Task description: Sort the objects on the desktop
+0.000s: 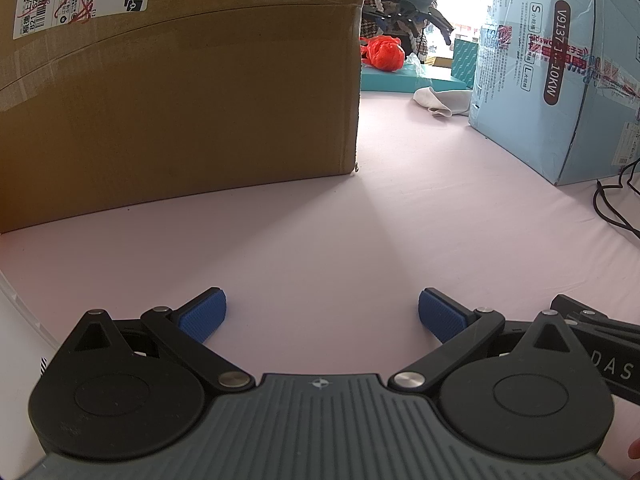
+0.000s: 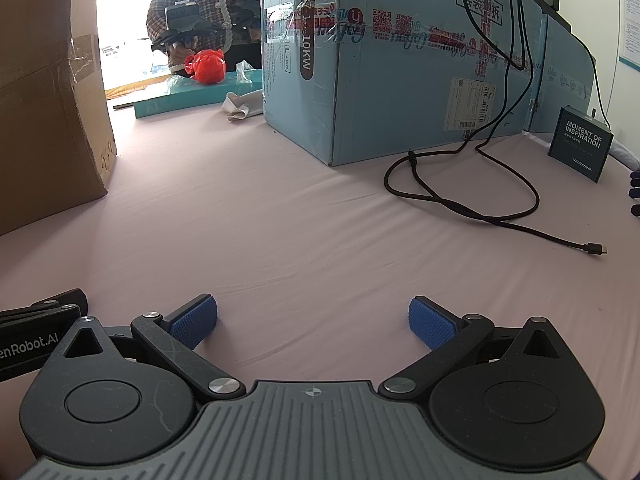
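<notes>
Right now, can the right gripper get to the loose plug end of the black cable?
Probably yes. The right gripper is open, and only bare pink cloth lies between it and the cable plug.

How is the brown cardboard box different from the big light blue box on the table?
The brown cardboard box is plain kraft with a white shipping label scribbled in red; the light blue box is printed all over with text and QR codes. Black cables hang down over the blue box's side, none over the brown one. The brown box stands to the left, the blue to the right. Both sit taped on the pink table.
</notes>
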{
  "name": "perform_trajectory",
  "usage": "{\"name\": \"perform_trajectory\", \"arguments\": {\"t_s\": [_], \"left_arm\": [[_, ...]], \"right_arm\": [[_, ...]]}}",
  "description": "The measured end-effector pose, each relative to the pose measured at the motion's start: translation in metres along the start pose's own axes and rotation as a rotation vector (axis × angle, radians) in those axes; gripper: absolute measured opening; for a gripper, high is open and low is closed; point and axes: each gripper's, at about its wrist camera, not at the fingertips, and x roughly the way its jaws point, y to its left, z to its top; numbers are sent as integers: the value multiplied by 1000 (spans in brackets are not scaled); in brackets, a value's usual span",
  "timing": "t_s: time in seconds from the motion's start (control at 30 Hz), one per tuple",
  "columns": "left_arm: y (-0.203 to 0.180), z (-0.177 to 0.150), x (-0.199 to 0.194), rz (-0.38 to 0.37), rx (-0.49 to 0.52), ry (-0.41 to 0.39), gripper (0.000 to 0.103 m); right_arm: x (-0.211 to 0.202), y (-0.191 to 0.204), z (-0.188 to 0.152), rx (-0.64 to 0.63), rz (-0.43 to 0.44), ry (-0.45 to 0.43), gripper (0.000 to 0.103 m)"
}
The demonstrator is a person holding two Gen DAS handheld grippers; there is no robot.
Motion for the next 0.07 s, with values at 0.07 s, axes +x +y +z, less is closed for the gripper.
{"name": "perform_trajectory", "arguments": {"t_s": [0.07], "left_arm": [[0,0,0,0,0,0,103]], "right_arm": [[0,0,0,0,0,0,103]]}}
